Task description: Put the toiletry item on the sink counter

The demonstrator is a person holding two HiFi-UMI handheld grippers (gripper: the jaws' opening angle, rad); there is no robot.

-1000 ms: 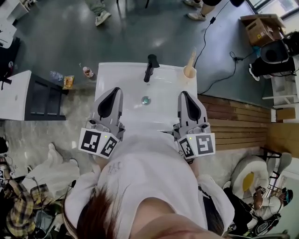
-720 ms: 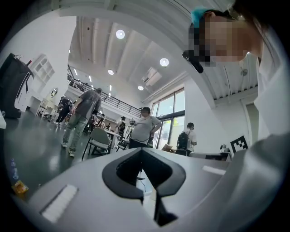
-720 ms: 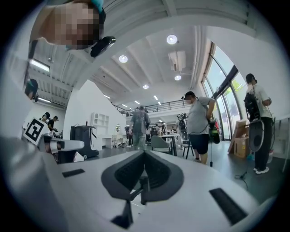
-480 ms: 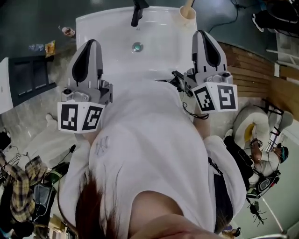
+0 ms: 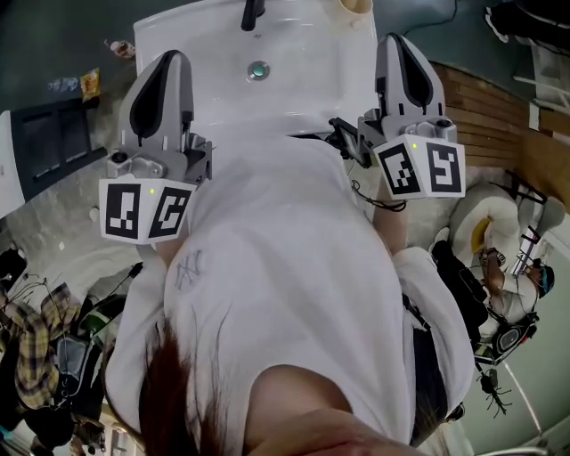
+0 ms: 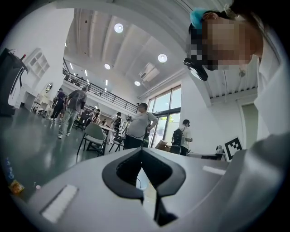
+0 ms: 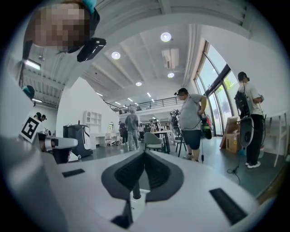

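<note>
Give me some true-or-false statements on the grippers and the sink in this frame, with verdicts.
1. The left gripper is shut with nothing in it. True.
2. The right gripper holds a toiletry item. False: its jaws are together and empty.
3. In the head view, the drain lies in the sink between the two grippers. True.
4. The faucet is white. False: it is black, and only the sink is white.
</note>
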